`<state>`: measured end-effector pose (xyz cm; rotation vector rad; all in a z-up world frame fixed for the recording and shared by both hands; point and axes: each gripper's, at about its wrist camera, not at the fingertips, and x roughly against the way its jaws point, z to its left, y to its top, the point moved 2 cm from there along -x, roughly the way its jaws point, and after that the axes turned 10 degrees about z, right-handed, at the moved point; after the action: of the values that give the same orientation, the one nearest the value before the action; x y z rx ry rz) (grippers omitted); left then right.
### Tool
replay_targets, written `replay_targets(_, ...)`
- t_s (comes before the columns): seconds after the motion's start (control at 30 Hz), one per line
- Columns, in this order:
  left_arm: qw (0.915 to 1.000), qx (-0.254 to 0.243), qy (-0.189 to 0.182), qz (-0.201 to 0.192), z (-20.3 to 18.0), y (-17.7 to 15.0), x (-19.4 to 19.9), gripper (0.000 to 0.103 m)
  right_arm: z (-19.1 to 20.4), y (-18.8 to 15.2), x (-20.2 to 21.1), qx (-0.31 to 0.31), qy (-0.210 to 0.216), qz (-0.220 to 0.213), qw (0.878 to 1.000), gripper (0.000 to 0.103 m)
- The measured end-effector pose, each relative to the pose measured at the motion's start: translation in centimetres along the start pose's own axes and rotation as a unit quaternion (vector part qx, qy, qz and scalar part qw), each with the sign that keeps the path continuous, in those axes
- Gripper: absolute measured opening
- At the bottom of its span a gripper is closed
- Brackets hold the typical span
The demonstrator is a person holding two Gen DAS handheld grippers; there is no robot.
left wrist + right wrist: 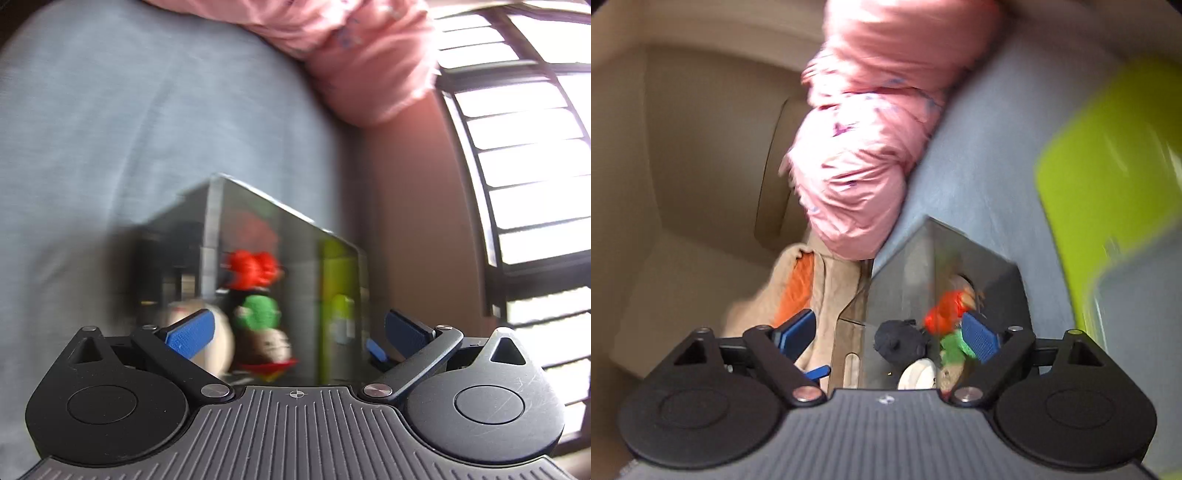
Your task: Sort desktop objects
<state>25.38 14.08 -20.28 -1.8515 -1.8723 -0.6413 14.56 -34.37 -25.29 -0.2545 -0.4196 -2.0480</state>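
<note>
A clear smoky plastic box (258,236) stands on a pale blue cloth surface (110,147). Inside it are a toy figure with red hair and a green body (256,295) and a round white item (218,339). My left gripper (299,328) is open just in front of the box, holding nothing. In the right wrist view the same box (990,288) holds the red and green toy (947,321), a dark plush (899,339) and the white item (918,374). My right gripper (890,336) is open over the box, empty.
A pink bundled quilt (868,147) lies beyond the box. A lime-green container (1108,177) is at the right. A beige and orange cloth (809,280) lies left of the box. A barred window (524,166) is at the right of the left wrist view.
</note>
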Motion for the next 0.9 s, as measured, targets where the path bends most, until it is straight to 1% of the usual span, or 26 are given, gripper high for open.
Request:
replay_targets(0.07, 0.9976, 0.022, 0.065, 0.009, 0.9, 0.5, -0.6, 0.103, -1.9, -0.2, -0.8, -0.006, -0.014, -0.005, 1.0, 0.088)
replay_targets(0.1, 0.9944, 0.032, 0.099, 0.016, 1.4, 0.7, -1.1, 0.103, -2.9, -0.3, -1.3, -0.015, -0.02, -0.007, 1.0, 0.088)
replay_targets(0.13, 0.9914, 0.039, 0.123, 0.024, 1.7, 0.9, -1.6, 0.103, -3.8, -0.3, -1.9, -0.036, -0.028, -0.002, 0.999, 0.088)
replay_targets(0.17, 0.9908, 0.038, 0.125, 0.035, 1.8, 1.1, -2.5, 0.103, -4.3, -0.1, -2.5, -0.052, -0.033, 0.009, 0.998, 0.088)
replay_targets(0.2, 0.9906, 0.038, 0.124, 0.046, 1.8, 1.3, -3.5, 0.103, -4.4, 0.1, -2.8, -0.05, -0.025, 0.01, 0.998, 0.088)
replay_targets(0.27, 0.9916, 0.031, 0.111, 0.058, 1.3, 1.6, -5.2, 0.103, -4.1, 0.2, -2.4, -0.026, -0.016, -0.008, 1.0, 0.089)
replay_targets(0.3, 0.9921, 0.025, 0.11, 0.055, 0.9, 1.7, -5.9, 0.103, -4.0, 0.2, -2.2, -0.018, -0.017, -0.016, 1.0, 0.089)
replay_targets(0.33, 0.9926, 0.02, 0.112, 0.044, 0.6, 1.9, -6.3, 0.103, -4.1, 0.2, -2.0, -0.019, -0.022, -0.019, 0.999, 0.089)
replay_targets(0.4, 0.9939, 0.009, 0.108, 0.017, -0.1, 1.9, -6.3, 0.103, -4.6, 0.1, -2.0, -0.029, -0.027, -0.015, 0.999, 0.09)
replay_targets(0.47, 0.995, 0.005, 0.099, 0.009, -0.4, 1.7, -6.2, 0.101, -4.6, 0.1, -1.9, -0.025, -0.019, -0.007, 0.999, 0.09)
replay_targets(0.5, 0.996, 0.004, 0.089, 0.011, -0.5, 1.7, -6.0, 0.092, -4.3, 0.3, -1.8, -0.015, -0.007, -0.002, 1.0, 0.09)
replay_targets(0.53, 0.9962, 0.006, 0.086, 0.013, -0.5, 1.6, -5.9, 0.086, -4.0, 0.7, -1.8, 0.0, 0.005, 0.003, 1.0, 0.09)
replay_targets(0.57, 0.9959, 0.01, 0.09, 0.013, -0.5, 1.5, -5.7, 0.072, -3.6, 1.1, -1.8, 0.014, 0.014, 0.01, 1.0, 0.09)
replay_targets(0.6, 0.994, 0.016, 0.108, 0.01, -0.2, 1.5, -5.7, 0.061, -3.2, 1.7, -2.0, 0.029, 0.015, 0.019, 0.999, 0.09)
replay_targets(0.63, 0.9922, 0.027, 0.121, 0.01, 0.3, 1.5, -5.6, 0.043, -2.7, 2.4, -2.4, 0.042, 0.013, 0.032, 0.999, 0.09)
replay_targets(0.67, 0.9915, 0.04, 0.123, 0.009, 0.9, 1.6, -5.5, 0.035, -2.3, 3.0, -2.9, 0.054, 0.008, 0.046, 0.997, 0.09)
replay_targets(0.7, 0.9921, 0.05, 0.115, 0.007, 1.5, 1.5, -5.5, 0.033, -2.0, 3.6, -3.6, 0.063, 0.001, 0.062, 0.996, 0.09)
replay_targets(0.77, 0.9942, 0.057, 0.092, 0.006, 2.1, 1.3, -5.6, 0.033, -1.4, 4.4, -5.3, 0.079, -0.018, 0.095, 0.992, 0.09)
replay_targets(0.83, 0.9951, 0.07, 0.069, 0.006, 2.7, 1.2, -5.4, 0.033, -1.2, 5.0, -7.1, 0.08, -0.032, 0.124, 0.989, 0.089)
replay_targets(0.9, 0.995, 0.085, 0.054, 0.004, 3.0, 0.9, -5.3, 0.034, -1.5, 5.2, -8.8, 0.064, -0.042, 0.144, 0.987, 0.081)
